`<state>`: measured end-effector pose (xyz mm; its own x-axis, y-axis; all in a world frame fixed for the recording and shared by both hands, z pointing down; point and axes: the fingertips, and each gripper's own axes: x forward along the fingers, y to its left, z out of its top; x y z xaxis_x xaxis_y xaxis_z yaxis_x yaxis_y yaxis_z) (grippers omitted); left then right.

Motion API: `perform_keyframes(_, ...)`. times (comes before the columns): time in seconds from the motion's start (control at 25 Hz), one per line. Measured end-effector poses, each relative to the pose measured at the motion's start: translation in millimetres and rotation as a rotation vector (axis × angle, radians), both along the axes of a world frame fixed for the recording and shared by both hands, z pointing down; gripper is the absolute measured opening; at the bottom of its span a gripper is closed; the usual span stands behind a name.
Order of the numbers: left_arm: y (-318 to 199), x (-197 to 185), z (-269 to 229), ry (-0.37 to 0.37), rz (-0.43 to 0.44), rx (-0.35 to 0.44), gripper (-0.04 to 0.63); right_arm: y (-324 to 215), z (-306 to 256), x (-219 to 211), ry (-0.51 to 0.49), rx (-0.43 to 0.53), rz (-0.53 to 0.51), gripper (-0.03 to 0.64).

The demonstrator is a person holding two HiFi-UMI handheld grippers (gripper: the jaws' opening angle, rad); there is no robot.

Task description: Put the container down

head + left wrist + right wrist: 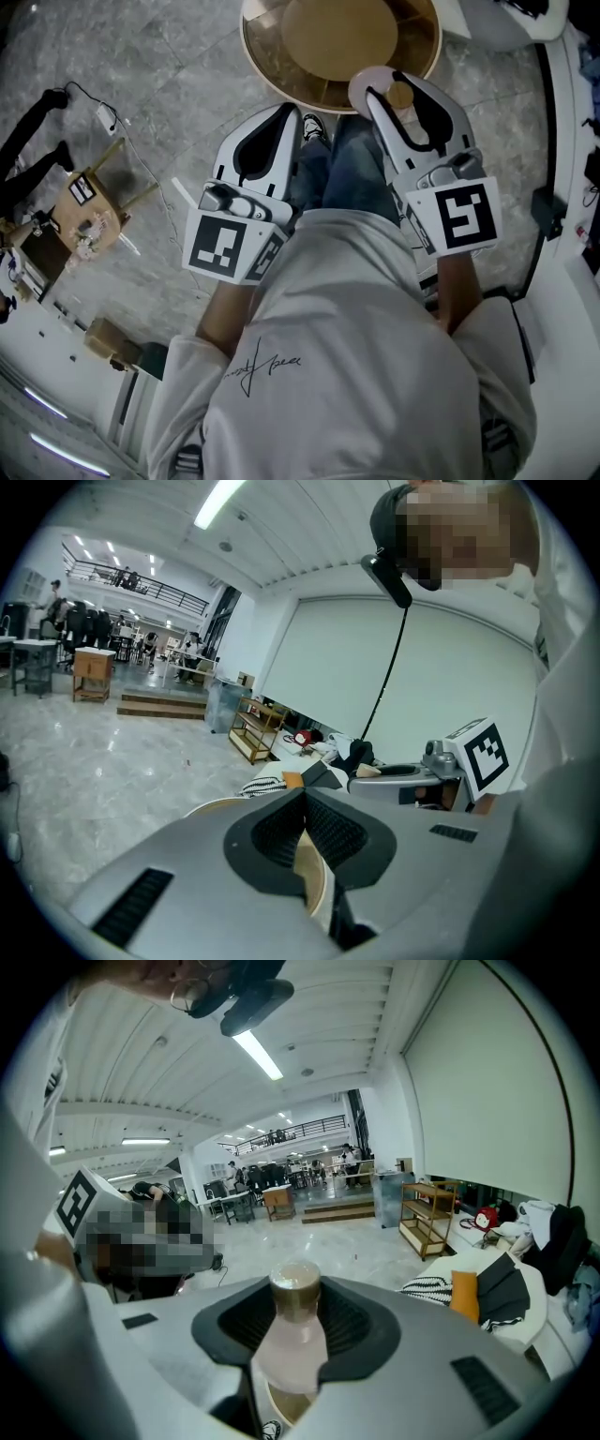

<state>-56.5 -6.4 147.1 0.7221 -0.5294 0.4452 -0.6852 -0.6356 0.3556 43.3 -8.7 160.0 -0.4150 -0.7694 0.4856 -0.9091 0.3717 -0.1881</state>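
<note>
The container is a pale pink bottle (291,1340) with a brown cap (294,1284). It stands upright between the jaws of my right gripper (294,1326), which is shut on it. In the head view this gripper (401,97) holds the bottle (372,84) over the near rim of a round wooden table (272,66). My left gripper (284,117) hovers lower and to the left, over the person's knees. Its jaws are shut together with nothing between them (304,829). The right gripper's marker cube (484,752) shows in the left gripper view.
The person sits with jeans-clad legs (361,164) and a shoe (315,126) below the grippers. A small wooden stand (89,220) and a cable (141,169) lie on the marble floor to the left. White furniture (567,197) runs along the right.
</note>
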Motion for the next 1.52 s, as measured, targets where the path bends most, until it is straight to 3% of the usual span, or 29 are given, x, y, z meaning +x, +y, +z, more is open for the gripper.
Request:
perform_keyframes(0.36, -16.5, -1.2, 20.4, -0.013, -0.016, -0.029, 0.017, -19.3, 23.3, 3.0, 0.008, -0.025, -0.011, 0.146)
perform_keyframes(0.56, -23.8, 6.3, 29.5, 0.027, -0.011, -0.038, 0.017, -27.7, 40.5, 8.7, 0.012, -0.052, -0.023, 0.146)
perform_keyframes(1.52, -55.8, 13.3, 108.0, -0.020, -0.078, -0.129, 0.017, -73.0, 126.6, 17.1, 0.003, -0.099, -0.096, 0.146)
